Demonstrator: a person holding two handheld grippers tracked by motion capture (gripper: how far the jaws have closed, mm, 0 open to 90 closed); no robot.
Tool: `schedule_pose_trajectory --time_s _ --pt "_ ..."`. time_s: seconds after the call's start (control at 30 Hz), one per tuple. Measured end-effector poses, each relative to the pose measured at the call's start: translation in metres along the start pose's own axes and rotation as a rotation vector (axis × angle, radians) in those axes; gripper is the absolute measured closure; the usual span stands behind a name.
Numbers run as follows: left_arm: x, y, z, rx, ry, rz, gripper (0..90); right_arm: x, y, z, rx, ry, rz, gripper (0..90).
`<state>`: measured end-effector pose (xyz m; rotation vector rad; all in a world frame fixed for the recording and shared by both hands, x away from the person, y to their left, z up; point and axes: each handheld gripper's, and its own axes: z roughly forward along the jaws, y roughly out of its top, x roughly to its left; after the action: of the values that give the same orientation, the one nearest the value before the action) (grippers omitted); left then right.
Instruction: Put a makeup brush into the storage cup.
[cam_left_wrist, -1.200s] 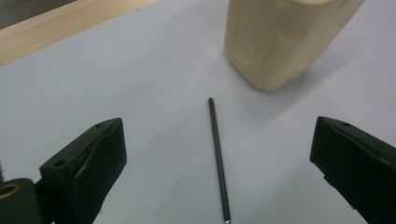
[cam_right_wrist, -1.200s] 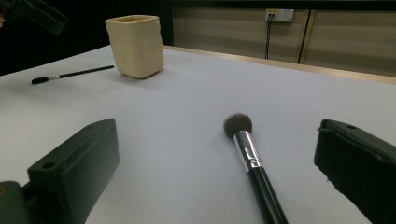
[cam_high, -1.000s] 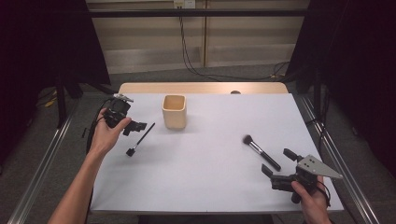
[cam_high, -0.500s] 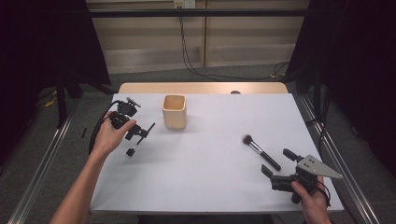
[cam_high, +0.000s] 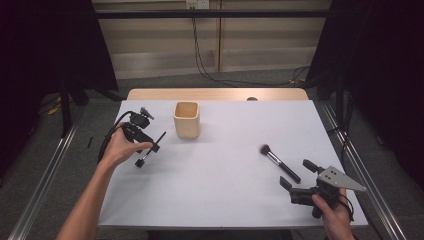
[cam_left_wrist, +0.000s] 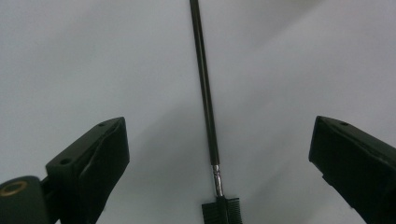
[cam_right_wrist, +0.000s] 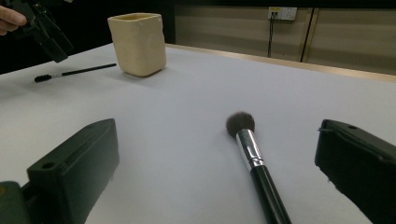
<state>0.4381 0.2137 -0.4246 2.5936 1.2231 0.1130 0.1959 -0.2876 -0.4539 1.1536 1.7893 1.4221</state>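
A thin black brush (cam_high: 151, 148) with a small comb head (cam_left_wrist: 221, 211) lies on the white table (cam_high: 225, 200), left of a cream square cup (cam_high: 186, 120). My left gripper (cam_high: 146, 150) hovers open just over it. In the left gripper view the handle (cam_left_wrist: 205, 93) runs up between the two spread jaws, untouched. A black powder brush (cam_high: 278, 161) with a silver ferrule lies at the right, bristles pointing away from me. My right gripper (cam_high: 296, 174) stands open at its handle end, and the brush (cam_right_wrist: 252, 154) lies between the jaws on the table.
The cup (cam_right_wrist: 137, 44) stands upright near the table's back left, with the thin brush (cam_right_wrist: 74, 72) and the left gripper (cam_right_wrist: 44, 32) beside it. A wooden strip (cam_high: 215, 94) runs along the far table edge. Metal rails flank both sides.
My left gripper has moved right and down from the table's left edge to over the thin brush. The right gripper and both brushes have stayed put.
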Motion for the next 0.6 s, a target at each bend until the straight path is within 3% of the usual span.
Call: schedule_pose_trajectory --time_s 0.23,0.6 --pt "0.001 -0.002 0.006 0.02 0.01 0.005 19.5 0.0 0.0 0.0 -0.001 -0.003 -0.003 0.0" --pt "0.002 -0.005 0.016 0.101 -0.017 0.009 46.6 0.0 0.0 0.0 0.001 0.0 -0.006 0.0"
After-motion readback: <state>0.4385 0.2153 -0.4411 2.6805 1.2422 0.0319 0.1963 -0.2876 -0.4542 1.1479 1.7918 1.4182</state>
